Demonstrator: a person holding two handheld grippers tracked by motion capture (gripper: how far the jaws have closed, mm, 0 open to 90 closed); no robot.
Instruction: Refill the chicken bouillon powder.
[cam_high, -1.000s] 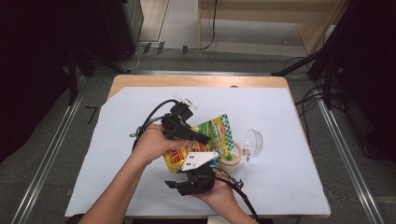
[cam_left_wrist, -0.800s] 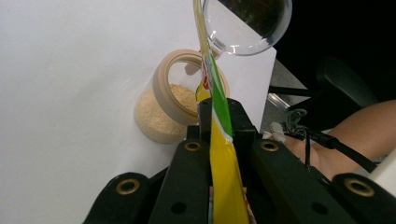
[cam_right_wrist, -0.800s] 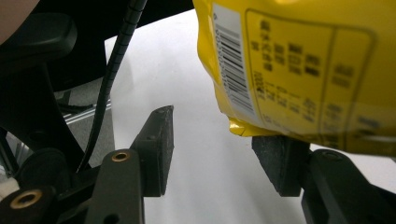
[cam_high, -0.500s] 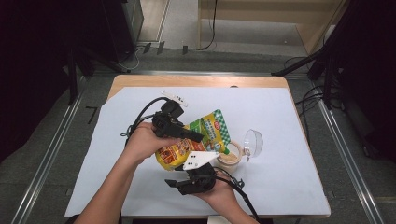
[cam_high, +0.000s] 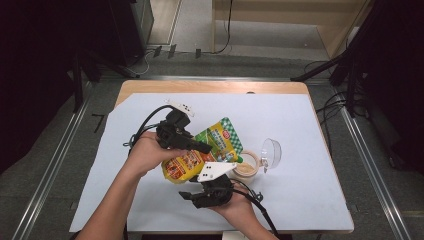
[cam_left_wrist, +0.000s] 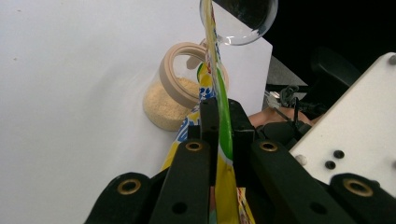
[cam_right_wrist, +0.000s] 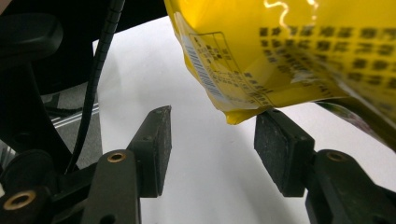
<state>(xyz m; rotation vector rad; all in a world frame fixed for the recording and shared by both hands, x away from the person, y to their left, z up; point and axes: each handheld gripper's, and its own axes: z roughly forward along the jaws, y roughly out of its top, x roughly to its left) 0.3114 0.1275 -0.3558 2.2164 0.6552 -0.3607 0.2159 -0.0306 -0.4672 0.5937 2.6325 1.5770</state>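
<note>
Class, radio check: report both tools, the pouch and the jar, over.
Left tool shut on yellow pouch, held above table. Right tool open, empty, under pouch corner. Open jar of powder beside pouch; clear lid alongside.

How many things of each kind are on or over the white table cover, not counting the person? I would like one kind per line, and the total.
Tongs: 2, left tongs shut on the pouch, right tongs open
Yellow and green pouch: 1
Open jar with beige powder: 1
Clear round lid: 1
Total: 5
</note>
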